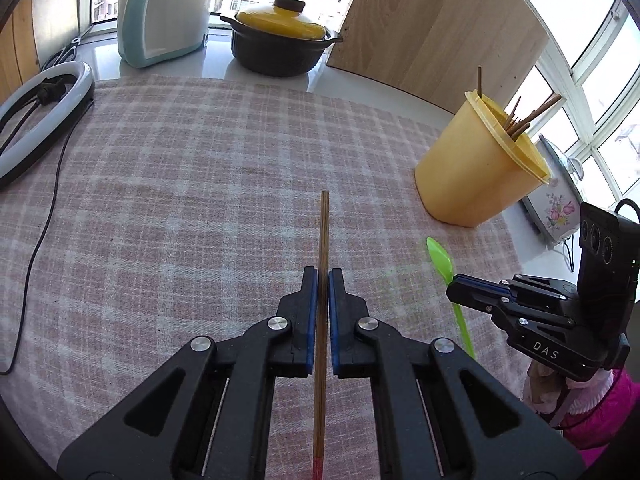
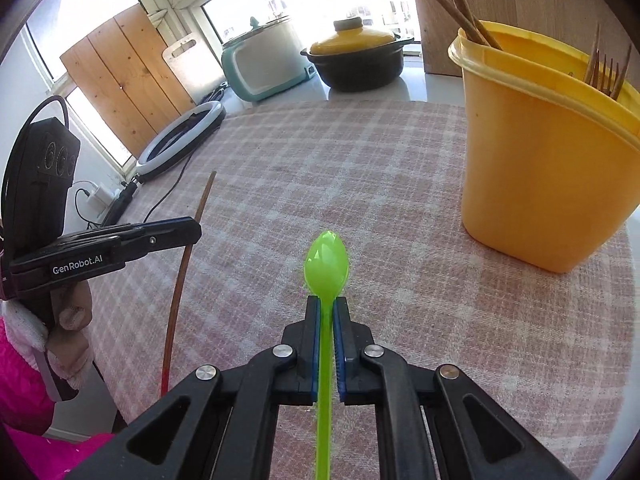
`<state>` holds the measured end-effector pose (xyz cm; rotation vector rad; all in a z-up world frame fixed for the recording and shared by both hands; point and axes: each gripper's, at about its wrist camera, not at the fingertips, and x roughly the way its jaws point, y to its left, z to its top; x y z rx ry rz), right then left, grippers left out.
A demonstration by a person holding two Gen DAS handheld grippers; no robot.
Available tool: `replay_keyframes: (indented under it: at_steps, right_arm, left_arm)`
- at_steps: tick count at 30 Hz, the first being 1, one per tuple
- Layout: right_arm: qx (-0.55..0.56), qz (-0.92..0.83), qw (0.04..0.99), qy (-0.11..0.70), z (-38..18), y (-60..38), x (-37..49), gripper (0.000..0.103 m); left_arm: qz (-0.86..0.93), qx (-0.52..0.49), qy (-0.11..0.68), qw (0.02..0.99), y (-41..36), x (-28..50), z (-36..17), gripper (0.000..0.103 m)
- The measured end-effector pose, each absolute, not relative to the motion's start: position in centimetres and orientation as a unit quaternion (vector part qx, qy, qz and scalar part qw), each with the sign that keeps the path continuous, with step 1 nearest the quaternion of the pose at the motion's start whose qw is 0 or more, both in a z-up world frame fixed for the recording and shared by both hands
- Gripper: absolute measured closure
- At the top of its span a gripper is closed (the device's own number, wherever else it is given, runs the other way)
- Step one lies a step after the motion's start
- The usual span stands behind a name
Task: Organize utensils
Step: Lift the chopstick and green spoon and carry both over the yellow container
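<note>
My left gripper (image 1: 323, 276) is shut on a brown wooden chopstick (image 1: 324, 232) with a red end, held above the checked cloth and pointing away from me. A bright green plastic spoon (image 2: 326, 260) sits bowl-forward in my right gripper (image 2: 327, 304), which is shut on its handle. In the left wrist view the right gripper (image 1: 454, 286) and the green spoon (image 1: 440, 258) show at the right. The right wrist view has the left gripper (image 2: 196, 230) and its chopstick (image 2: 202, 208) at the left. A yellow utensil tub (image 1: 476, 164) (image 2: 536, 176) holding several chopsticks and forks stands to the right on the cloth.
Pink checked cloth (image 1: 200, 200) covers the table. At the back stand a teal-and-white cooker (image 1: 164, 16) and a black pot with a yellow lid (image 1: 280, 40). A ring light (image 1: 44, 108) with its cable lies at the left. A wooden board (image 1: 436, 28) leans behind the tub.
</note>
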<state>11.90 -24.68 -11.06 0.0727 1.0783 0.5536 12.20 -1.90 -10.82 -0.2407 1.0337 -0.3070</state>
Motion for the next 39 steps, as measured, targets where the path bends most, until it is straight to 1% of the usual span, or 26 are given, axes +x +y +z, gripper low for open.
replay_keyframes:
  at_steps: [24,39]
  right_arm:
    - [0.088,0.222,0.9,0.365,-0.2,-31.3,11.2,0.099]
    - [0.103,0.166,0.934,0.299,4.0,-36.1,14.1,0.099]
  left_arm:
    - [-0.202,-0.091,0.397,0.891,-4.7,12.2,-1.5,0.1]
    - [-0.228,-0.067,0.318,0.918,-6.4,14.9,5.3,0.1]
